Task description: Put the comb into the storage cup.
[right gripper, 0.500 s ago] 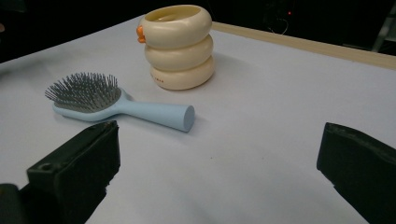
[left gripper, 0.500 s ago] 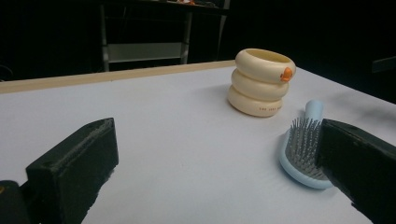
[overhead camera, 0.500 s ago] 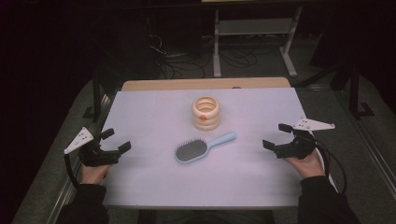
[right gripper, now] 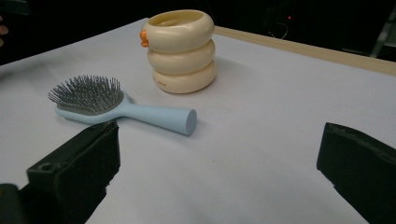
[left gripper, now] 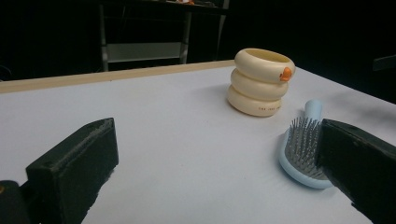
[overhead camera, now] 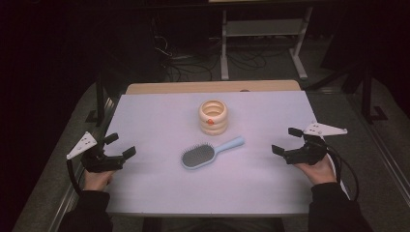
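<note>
The blue hairbrush [overhead camera: 209, 153] lies mid-tabletop [overhead camera: 159, 116], just in front of the cream ringed holder [overhead camera: 214, 117], handle slanting toward the right claw [overhead camera: 288, 143]. Both that and the left claw [overhead camera: 120, 146] gape wide, empty, flanking it about equally.

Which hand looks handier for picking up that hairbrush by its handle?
Probably the right gripper: the hairbrush points its handle toward it, while the bristle head faces the left gripper. Both are open.
</note>
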`<state>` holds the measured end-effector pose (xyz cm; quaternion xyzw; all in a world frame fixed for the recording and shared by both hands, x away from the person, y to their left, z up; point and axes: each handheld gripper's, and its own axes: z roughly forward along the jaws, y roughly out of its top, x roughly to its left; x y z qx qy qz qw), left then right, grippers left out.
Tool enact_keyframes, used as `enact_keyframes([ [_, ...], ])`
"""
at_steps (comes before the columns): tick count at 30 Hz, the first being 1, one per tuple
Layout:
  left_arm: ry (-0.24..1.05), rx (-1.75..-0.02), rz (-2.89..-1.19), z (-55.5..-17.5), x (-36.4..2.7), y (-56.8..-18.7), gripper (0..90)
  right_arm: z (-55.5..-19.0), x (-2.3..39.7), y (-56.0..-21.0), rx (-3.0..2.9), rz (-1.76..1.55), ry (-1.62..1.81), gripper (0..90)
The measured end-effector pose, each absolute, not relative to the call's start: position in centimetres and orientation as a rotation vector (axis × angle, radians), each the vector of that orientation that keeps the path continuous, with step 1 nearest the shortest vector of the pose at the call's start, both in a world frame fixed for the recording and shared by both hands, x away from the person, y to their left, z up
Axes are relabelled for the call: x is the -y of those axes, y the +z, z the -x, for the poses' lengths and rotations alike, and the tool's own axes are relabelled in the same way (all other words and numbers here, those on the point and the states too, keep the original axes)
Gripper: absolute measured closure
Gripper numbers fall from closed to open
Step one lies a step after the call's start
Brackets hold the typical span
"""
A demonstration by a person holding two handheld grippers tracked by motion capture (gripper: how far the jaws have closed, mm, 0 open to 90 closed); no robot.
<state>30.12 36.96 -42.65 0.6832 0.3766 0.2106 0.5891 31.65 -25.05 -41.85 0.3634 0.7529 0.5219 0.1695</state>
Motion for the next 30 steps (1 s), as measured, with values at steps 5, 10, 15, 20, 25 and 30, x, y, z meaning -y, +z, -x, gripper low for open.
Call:
enact_keyframes([
  [5, 0.49, -0.871, -1.592, -30.1, -36.9, -42.6, 0.0, -31.5, 25.1, -41.6, -2.13, -1.026, 1.489, 0.0],
  [10, 0.489, -0.87, -1.597, -29.9, -36.8, -42.6, 0.0, -31.4, 25.3, -41.0, -2.141, -1.023, 1.483, 0.0],
  [15, 0.498, -0.869, -1.597, -29.7, -36.7, -42.5, 0.0, -31.3, 25.6, -40.5, -2.138, -1.009, 1.481, 0.0],
  [20, 0.496, -0.863, -1.593, -29.4, -36.5, -42.4, 0.0, -31.2, 25.6, -39.6, -2.137, -0.993, 1.509, 0.0],
  [25, 0.5, -0.866, -1.602, -29.5, -36.5, -42.5, 0.0, -31.5, 25.5, -38.9, -2.195, -0.969, 1.478, 0.0],
  [30, 0.5, -0.868, -1.597, -29.5, -36.5, -42.6, 0.0, -31.7, 25.3, -38.5, -2.198, -0.958, 1.48, 0.0],
])
